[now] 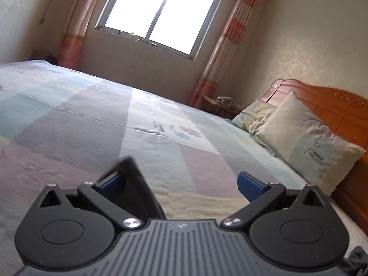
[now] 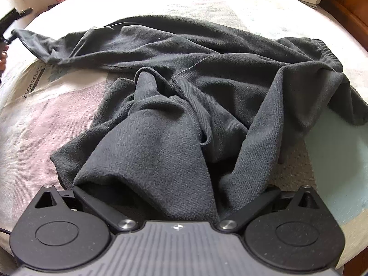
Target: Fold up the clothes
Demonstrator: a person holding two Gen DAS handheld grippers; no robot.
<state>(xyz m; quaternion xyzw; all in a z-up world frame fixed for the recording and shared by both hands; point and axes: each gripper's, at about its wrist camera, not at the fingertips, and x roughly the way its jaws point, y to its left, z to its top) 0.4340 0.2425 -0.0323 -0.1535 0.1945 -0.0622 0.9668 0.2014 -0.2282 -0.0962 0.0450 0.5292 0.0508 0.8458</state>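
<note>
Dark grey fleece trousers (image 2: 184, 73) lie crumpled on the bed, one leg stretched to the far left, the elastic waistband at the right. My right gripper (image 2: 174, 197) is down in the near folds; cloth drapes over both fingers and hides them, so the jaw state does not show. My left gripper (image 1: 181, 181) hovers over the bedsheet with its blue-padded fingers (image 1: 250, 185) spread wide and empty. A dark scrap of the trousers (image 1: 356, 260) shows at the bottom right of the left wrist view. The other gripper (image 2: 9, 20) shows at the far left edge of the right wrist view.
The bed (image 1: 92, 115) has a pastel patchwork sheet. Two pillows (image 1: 306, 135) lean on an orange wooden headboard (image 1: 333, 105) at the right. A window (image 1: 161, 13) with pink striped curtains and a small bedside table (image 1: 220, 108) stand beyond the bed.
</note>
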